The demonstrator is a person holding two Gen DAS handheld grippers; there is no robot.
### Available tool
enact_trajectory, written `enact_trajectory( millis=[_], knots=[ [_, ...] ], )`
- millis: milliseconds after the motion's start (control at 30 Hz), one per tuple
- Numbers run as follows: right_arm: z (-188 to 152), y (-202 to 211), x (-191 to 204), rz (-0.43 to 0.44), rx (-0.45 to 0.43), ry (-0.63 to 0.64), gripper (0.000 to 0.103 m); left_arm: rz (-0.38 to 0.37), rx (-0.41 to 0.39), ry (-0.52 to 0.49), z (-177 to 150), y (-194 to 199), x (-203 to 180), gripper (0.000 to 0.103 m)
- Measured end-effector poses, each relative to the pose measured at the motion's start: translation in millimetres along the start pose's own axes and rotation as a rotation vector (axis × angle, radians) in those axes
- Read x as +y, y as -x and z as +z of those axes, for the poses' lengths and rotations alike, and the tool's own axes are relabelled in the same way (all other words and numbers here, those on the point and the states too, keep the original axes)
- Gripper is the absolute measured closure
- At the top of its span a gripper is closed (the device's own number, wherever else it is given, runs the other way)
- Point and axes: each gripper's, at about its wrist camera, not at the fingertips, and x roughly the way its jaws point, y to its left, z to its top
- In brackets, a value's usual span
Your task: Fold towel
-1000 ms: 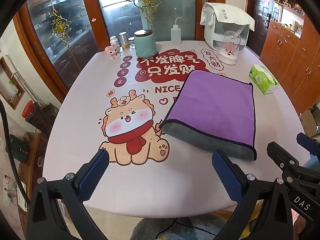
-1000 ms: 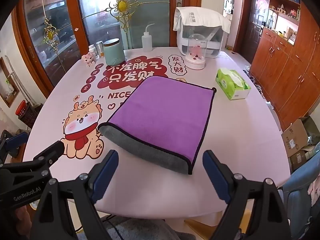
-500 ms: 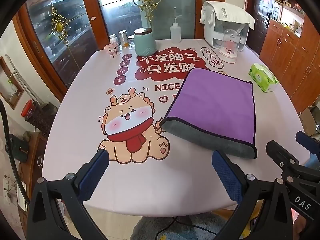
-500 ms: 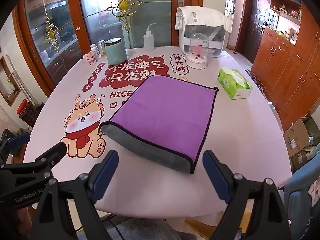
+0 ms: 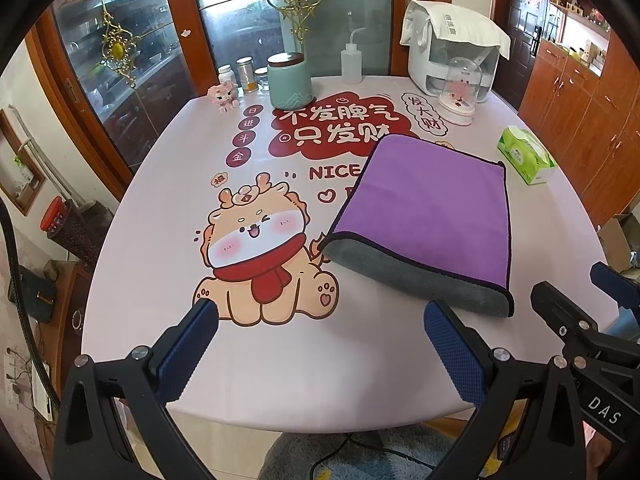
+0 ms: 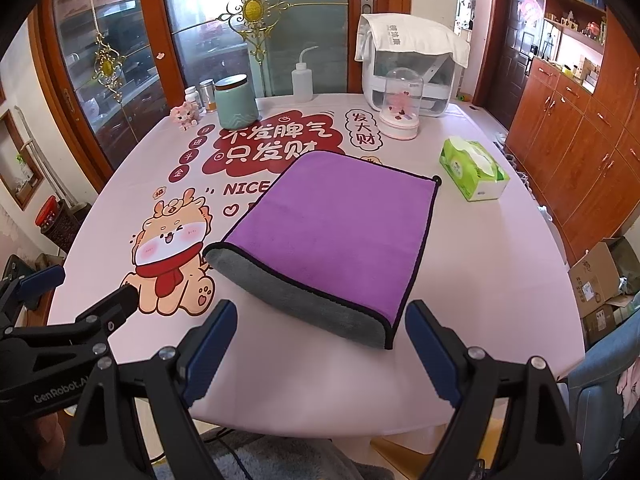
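Note:
A purple towel (image 5: 432,212) with a grey underside and dark piping lies folded flat on the pink table; it also shows in the right wrist view (image 6: 340,232). Its grey fold edge (image 6: 304,300) faces me. My left gripper (image 5: 320,320) is open and empty, above the table's near edge, left of the towel's near corner. My right gripper (image 6: 320,320) is open and empty, just short of the towel's grey edge. Each gripper shows at the edge of the other's view.
The tablecloth (image 5: 168,240) has a cartoon dragon and red lettering. At the back stand a teal canister (image 5: 289,80), a squeeze bottle (image 5: 351,66), small jars, a glass dome (image 5: 460,96) and a white appliance (image 5: 452,48). A green tissue box (image 6: 474,174) lies right of the towel.
Both grippers have drawn back and risen slightly, so the towel sits a little lower in view. Both stay open. The towel has not moved.

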Motion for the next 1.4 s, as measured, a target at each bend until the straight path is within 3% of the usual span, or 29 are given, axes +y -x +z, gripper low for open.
enact_trajectory(
  millis=[1400],
  knots=[
    [0.1, -2.4, 7.6, 0.003, 0.006, 0.014, 0.016, -0.011, 0.015, 0.0, 1.3, -4.2, -1.0, 0.002]
  ],
)
